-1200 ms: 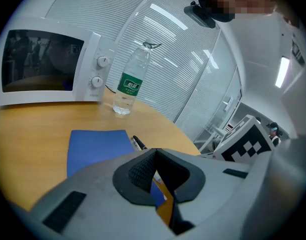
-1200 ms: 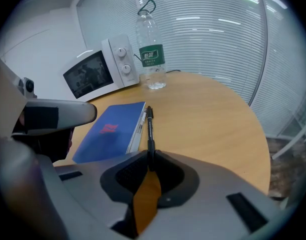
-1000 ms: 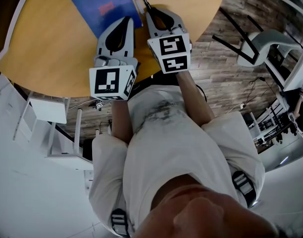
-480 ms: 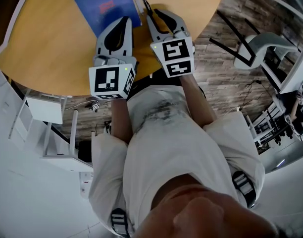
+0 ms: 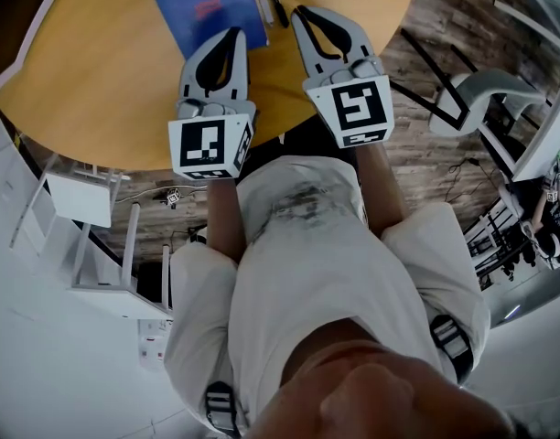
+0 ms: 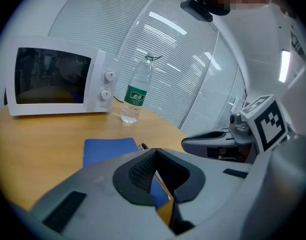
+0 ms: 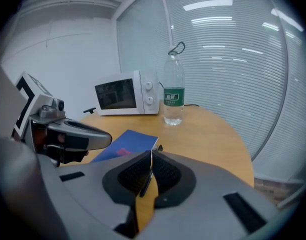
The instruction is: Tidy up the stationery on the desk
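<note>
Since jaws on the left gripper [image 5: 232, 35] are clenched empty and those on the right gripper [image 5: 300, 12] just closed on nothing, tidying looks nearly done: slim black pen [image 5: 274, 0] lies beside flat blue notebook [image 5: 202, 7] on round wooden bench [image 5: 88, 71].

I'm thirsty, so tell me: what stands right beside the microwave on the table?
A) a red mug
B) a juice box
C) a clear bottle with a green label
C: the clear bottle with its green label stands on the table just beside the white microwave.

One notebook [image 5: 207, 9], one pen [image 5: 274, 0], one bottle [image 7: 173, 91], one microwave [image 7: 125, 99].
</note>
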`<move>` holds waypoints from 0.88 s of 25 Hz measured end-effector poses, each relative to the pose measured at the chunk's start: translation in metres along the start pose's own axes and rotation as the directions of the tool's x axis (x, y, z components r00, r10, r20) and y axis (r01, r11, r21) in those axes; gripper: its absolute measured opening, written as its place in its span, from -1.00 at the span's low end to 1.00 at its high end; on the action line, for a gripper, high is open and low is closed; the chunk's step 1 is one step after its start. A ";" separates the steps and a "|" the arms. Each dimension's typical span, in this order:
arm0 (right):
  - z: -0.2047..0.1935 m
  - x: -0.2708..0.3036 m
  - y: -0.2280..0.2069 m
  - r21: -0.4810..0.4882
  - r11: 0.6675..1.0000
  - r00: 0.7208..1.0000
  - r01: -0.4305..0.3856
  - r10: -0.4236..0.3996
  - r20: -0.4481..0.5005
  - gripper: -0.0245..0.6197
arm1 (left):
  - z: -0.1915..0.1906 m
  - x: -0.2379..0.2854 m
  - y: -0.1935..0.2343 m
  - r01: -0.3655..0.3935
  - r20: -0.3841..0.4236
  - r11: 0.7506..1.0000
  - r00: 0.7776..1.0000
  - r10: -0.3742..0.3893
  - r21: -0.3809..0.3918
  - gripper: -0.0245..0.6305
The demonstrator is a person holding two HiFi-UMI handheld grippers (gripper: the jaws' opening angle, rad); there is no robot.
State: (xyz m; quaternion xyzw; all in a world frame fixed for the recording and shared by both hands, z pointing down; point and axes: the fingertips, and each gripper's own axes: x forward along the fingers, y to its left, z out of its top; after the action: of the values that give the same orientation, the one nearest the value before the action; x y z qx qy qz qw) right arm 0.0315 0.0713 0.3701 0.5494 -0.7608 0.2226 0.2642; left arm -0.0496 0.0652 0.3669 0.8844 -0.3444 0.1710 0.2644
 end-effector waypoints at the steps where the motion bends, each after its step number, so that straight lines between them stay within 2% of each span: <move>1: 0.006 -0.003 -0.001 -0.013 1.000 1.000 -0.006 0.006 0.017 -0.71 | 0.002 -0.002 0.000 -0.003 0.005 1.000 1.000 0.003 0.004 -0.90; 6: 0.020 -0.009 -0.002 -0.056 0.998 0.997 -0.038 0.041 0.058 -0.73 | 0.011 -0.009 0.006 -0.029 0.029 1.000 0.999 0.028 0.009 -0.90; 22: 0.010 -0.005 0.003 -0.054 0.995 0.996 -0.082 0.083 0.020 -0.73 | 0.011 -0.015 0.014 -0.067 0.030 0.998 0.997 0.067 0.009 -0.90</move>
State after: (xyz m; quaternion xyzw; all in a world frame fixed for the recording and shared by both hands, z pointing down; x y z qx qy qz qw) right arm 0.0287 0.0696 0.3586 0.5128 -0.7913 0.2068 0.2609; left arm -0.0687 0.0580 0.3560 0.8761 -0.3767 0.1684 0.2492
